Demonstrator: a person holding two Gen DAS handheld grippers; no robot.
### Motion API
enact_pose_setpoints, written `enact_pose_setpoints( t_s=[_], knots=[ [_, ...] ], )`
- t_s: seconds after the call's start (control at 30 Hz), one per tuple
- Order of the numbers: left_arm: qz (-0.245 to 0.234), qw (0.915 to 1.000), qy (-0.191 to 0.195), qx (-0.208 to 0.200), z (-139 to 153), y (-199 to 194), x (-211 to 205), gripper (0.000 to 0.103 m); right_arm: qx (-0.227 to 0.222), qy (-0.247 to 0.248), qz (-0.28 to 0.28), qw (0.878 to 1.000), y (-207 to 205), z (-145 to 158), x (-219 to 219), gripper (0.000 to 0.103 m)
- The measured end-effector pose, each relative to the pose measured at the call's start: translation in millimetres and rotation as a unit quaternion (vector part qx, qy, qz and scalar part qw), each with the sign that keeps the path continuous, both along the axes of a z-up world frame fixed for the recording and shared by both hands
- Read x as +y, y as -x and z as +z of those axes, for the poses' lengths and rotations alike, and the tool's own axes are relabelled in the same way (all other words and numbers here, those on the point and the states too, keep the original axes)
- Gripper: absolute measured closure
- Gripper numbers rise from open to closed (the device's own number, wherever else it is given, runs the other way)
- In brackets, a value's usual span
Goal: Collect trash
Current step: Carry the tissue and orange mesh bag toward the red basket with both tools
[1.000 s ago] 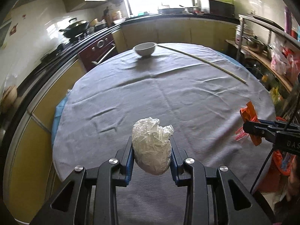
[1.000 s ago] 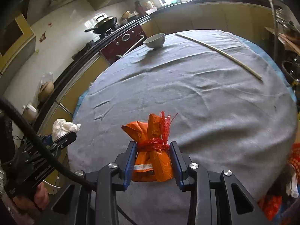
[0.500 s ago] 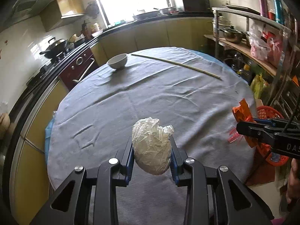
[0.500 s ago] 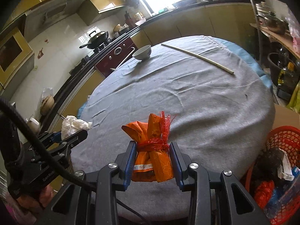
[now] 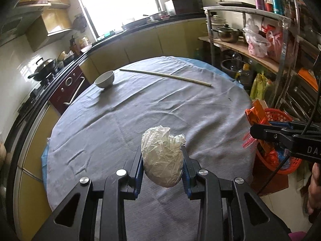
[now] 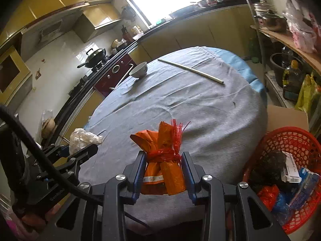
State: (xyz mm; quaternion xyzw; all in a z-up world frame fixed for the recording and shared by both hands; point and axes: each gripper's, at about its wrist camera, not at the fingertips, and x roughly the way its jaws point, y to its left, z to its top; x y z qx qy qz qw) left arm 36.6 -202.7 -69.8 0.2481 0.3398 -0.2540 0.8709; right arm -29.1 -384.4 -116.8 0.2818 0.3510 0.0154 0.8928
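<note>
Crinkled white plastic wad (image 5: 162,160) pinched in left hand-held gripper (image 5: 162,167) | right hand-held gripper (image 6: 163,170) clamps orange tied wrapper (image 6: 162,160)

A bright window (image 5: 118,6) lights a kitchen with glossy white wall tiles and yellow cabinets (image 6: 200,32) under a dark counter that curves round the room. A round table (image 5: 140,110) under a wrinkled grey cloth stands in the middle, with a dark red oven (image 5: 70,90) just beyond its far left edge and a black wok (image 6: 95,55) on the stove above. On the right a metal rack (image 5: 250,30) with a wooden shelf holds pots and plastic bags.
</note>
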Motion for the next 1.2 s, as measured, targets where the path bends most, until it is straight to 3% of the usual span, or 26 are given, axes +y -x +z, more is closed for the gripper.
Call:
enact_pose_setpoints(
  t_s=[1.2],
  knots=[
    [-0.088,0.9954,-0.034,0.010,-10.8,28.2,-69.6,0.068,0.019,-0.026,-0.095,0.995,62.4,-12.1,-67.4,0.064]
  ],
)
